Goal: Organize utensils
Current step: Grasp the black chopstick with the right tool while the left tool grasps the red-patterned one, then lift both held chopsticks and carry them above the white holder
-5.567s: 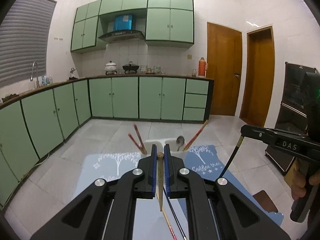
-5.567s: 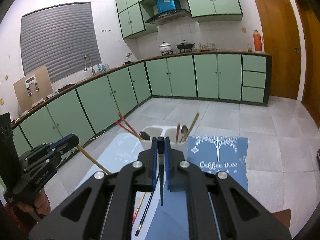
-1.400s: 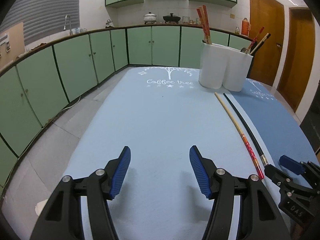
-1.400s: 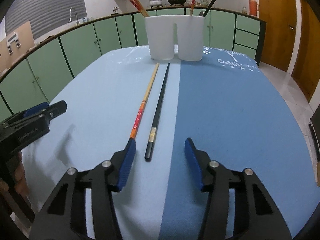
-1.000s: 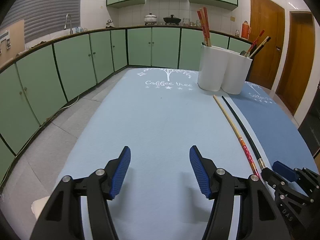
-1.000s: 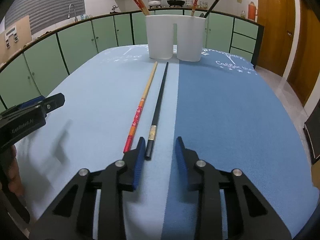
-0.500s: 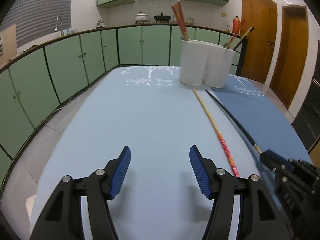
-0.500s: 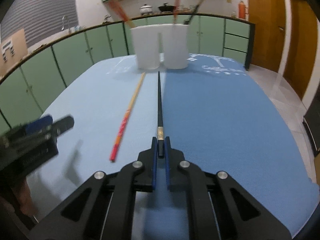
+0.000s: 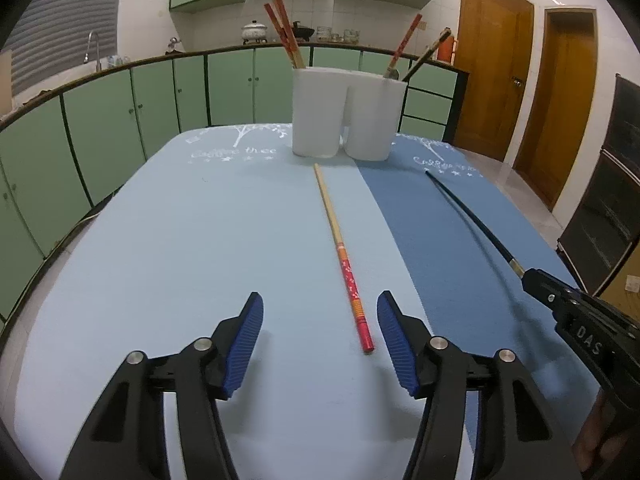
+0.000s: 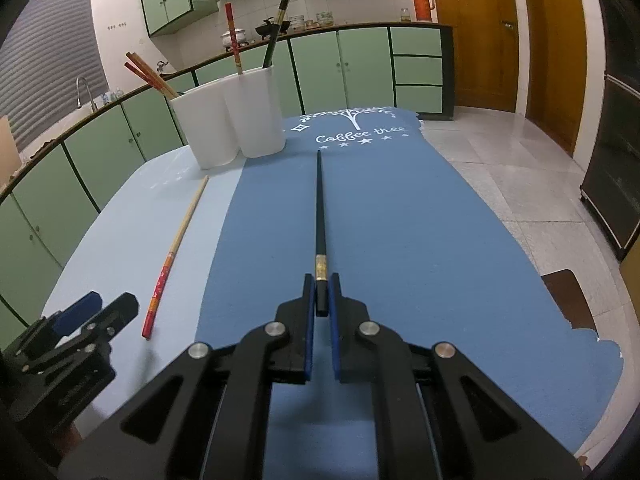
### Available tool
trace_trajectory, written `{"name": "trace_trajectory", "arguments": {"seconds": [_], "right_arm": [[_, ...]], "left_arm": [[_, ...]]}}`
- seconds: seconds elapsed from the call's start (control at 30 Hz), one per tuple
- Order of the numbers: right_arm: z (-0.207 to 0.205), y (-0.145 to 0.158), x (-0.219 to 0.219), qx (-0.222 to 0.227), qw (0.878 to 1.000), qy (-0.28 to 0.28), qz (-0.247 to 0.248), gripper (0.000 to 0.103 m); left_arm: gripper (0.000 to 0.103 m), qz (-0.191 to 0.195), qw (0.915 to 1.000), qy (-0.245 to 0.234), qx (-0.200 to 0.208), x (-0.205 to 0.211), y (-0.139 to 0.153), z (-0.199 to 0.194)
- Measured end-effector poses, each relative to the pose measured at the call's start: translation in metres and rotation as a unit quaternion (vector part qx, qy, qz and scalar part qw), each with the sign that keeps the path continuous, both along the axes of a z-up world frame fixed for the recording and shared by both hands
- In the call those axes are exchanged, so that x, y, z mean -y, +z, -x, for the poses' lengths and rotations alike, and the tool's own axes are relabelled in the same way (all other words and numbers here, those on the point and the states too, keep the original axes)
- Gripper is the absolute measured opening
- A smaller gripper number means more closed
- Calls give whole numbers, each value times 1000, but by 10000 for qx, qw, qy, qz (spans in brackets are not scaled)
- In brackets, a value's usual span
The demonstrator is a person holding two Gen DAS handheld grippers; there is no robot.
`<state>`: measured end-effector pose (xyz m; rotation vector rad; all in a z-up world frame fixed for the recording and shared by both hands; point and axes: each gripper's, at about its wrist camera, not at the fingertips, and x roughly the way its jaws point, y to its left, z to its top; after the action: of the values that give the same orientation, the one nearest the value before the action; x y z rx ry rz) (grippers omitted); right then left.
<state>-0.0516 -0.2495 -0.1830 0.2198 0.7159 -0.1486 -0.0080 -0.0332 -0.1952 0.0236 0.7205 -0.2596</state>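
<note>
Black chopstick [image 10: 320,216] pinched by right gripper [image 10: 321,300]; holder [image 10: 232,120] ahead.

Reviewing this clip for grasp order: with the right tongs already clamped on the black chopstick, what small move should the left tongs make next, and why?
Probably ease the left tongs forward and close on the red end of the red-and-wood chopstick. It lies loose on the mat, its red tip already between the open pads, which have just been narrowing. The right tongs already grip the black chopstick, so this is the last one outside the white holder.
</note>
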Motion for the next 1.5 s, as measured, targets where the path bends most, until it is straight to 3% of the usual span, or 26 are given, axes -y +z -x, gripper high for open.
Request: {"name": "trace_trajectory", "arguments": {"seconds": [0.27,0.47,0.53,0.7,0.93,1.5], "right_arm": [[2,2,-3,72,9999,123,-25,6],[1,0,-3,24,9998,142,-96,6],[1,1,-3,18,9998,145,-101,6],[0,2,-2,-19,9998,149,-120,6],[0,6,-3,-18,9999,161,-50,6],[3,34,3,297,9992,162,193,6]], "left_arm": [[43,-172,9995,153,-194,8,-11,-5],[43,-313,9991,153,-224,13,-13,-5],[36,-301,9992,149,-224,12,-14,-6],[7,-271,9994,32,-231,13,-14,-7],[6,-168,9996,50,-232,8,-6,-6],[6,-84,9996,100,231,-5,59,0]]}}
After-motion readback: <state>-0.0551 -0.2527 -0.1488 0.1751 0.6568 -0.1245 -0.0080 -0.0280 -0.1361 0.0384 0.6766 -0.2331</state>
